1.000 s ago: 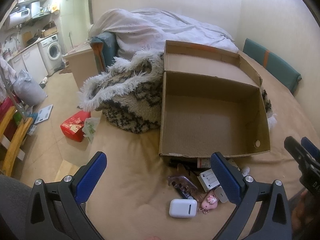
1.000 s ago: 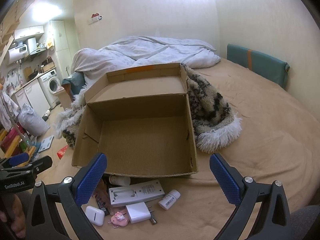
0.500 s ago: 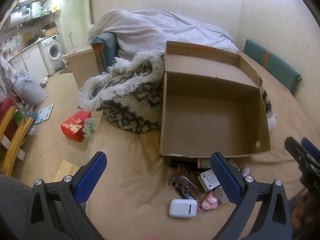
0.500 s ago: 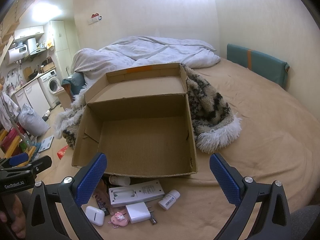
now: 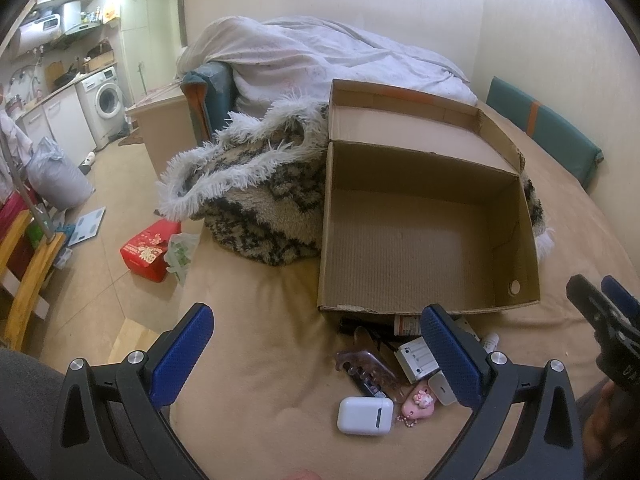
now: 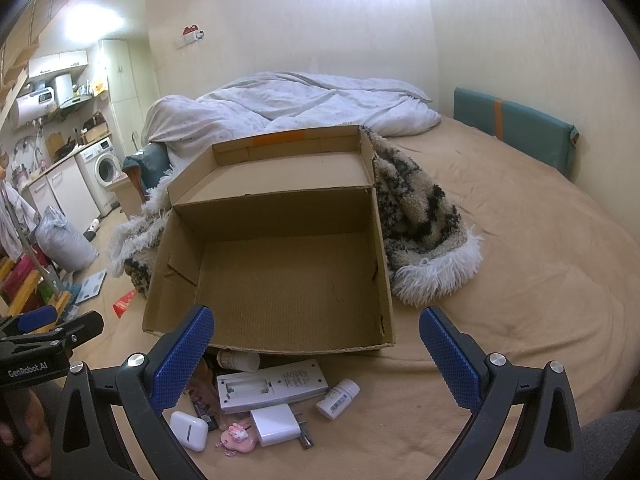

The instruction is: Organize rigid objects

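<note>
On a bed [image 6: 540, 240] covered in a tan sheet, a person's two handheld grippers hang over a small heap of hard odds and ends waiting to be sorted, nothing yet picked up. At the left, the left gripper [image 5: 320, 350] has its blue-padded fingers [image 5: 182, 354] spread wide and holding nothing, poised above bare sheet near the bed's left edge, with the heap just off its right finger. In the heap, lying at the foot of the box's near wall, are a white earbud case [image 6: 189, 430], a pink charm [image 6: 239, 436], a white plug adapter [image 6: 276, 424], a white remote [image 6: 272, 386] lying face down with its battery bay exposed, and a small white bottle [image 6: 338, 398] on its side; a second bottle [image 6: 238, 360] sits against the cardboard. They appear gathered there so each needs only a short lift over the low wall. Behind them the open cardboard box [image 6: 276, 344] stands empty, its lid flap thrown back against a shaggy black-and-white throw [image 6: 420, 216], which seems to prop it open. At the right, the right gripper [image 6: 316, 350] likewise has fingers [image 6: 450, 362] wide apart and empty, hanging just above the remote and the box's near wall, the likeliest first pick.
</note>
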`<state>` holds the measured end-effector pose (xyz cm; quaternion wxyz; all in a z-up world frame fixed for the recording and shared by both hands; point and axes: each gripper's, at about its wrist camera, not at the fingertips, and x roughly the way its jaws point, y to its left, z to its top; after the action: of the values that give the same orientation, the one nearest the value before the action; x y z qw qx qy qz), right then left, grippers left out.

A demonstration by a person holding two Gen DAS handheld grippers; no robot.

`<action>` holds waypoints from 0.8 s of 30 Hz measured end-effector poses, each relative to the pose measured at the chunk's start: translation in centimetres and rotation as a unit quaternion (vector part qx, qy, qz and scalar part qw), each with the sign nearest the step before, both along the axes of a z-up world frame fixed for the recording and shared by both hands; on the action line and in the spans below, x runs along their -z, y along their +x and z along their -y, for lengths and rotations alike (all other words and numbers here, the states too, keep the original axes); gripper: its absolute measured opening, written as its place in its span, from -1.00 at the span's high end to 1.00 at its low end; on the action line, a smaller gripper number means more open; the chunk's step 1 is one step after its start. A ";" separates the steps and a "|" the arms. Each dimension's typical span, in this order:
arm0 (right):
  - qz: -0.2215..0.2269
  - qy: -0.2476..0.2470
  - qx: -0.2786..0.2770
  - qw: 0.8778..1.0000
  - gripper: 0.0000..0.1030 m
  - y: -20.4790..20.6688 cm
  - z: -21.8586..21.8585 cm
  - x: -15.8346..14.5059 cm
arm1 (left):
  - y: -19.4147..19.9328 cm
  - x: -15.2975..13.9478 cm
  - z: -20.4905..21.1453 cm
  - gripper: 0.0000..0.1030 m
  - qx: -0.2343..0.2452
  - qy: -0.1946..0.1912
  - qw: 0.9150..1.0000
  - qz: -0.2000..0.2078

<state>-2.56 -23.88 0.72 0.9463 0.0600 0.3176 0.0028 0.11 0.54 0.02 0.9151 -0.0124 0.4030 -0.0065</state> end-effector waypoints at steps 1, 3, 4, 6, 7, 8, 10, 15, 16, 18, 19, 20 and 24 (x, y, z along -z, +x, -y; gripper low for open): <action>-0.001 0.000 0.000 1.000 -1.00 0.0 0.0 0.0 | 0.0 0.0 0.0 -1.00 0.000 0.000 1.000 0.000; -0.001 0.000 0.001 1.000 -1.00 0.0 0.0 0.1 | 0.0 0.0 0.0 -1.00 0.000 0.001 1.000 0.000; -0.001 -0.001 0.002 1.000 -1.00 0.0 0.0 0.2 | 0.0 0.0 0.0 -1.00 0.000 0.002 1.000 -0.001; -0.002 -0.001 0.003 1.000 -1.00 0.0 0.0 0.3 | 0.0 0.0 0.0 -1.00 0.000 0.001 1.000 -0.002; -0.003 0.000 0.003 1.000 -1.00 0.0 0.0 0.3 | 0.0 0.0 0.0 -1.00 0.001 0.001 1.000 -0.003; -0.004 0.000 0.003 1.000 -1.00 0.1 -0.1 0.4 | 0.0 0.1 0.0 -1.00 0.001 0.002 1.000 -0.004; -0.005 0.000 0.003 1.000 -1.00 0.1 -0.1 0.4 | 0.0 0.2 0.0 -1.00 0.002 0.002 1.000 -0.006; -0.011 0.000 0.002 1.000 -1.00 0.1 -0.1 0.6 | 0.2 0.7 0.2 -1.00 0.009 0.001 1.000 -0.017; -0.015 0.001 0.002 1.000 -1.00 0.2 -0.1 0.7 | 0.3 0.9 0.2 -1.00 0.011 0.000 1.000 -0.020; -0.028 0.004 0.001 1.000 -1.00 0.4 0.0 1.0 | 0.5 1.3 0.3 -1.00 0.015 0.000 0.999 -0.030; -0.039 0.005 0.000 0.999 -1.00 0.5 0.1 1.3 | 0.6 1.5 0.3 -1.00 0.015 0.003 0.999 -0.034; -0.051 0.005 0.001 0.999 -1.00 0.7 0.1 1.7 | 0.8 1.8 0.4 -1.00 0.015 0.010 0.999 -0.040; -0.095 0.019 0.000 0.995 -1.00 1.3 0.5 3.1 | 1.9 4.2 0.4 -1.00 0.017 0.014 0.995 -0.099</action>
<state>-1.26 -24.41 -2.38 0.9107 0.0780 0.4056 0.0031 1.97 0.19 -4.14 0.8706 0.0066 0.4917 -0.0153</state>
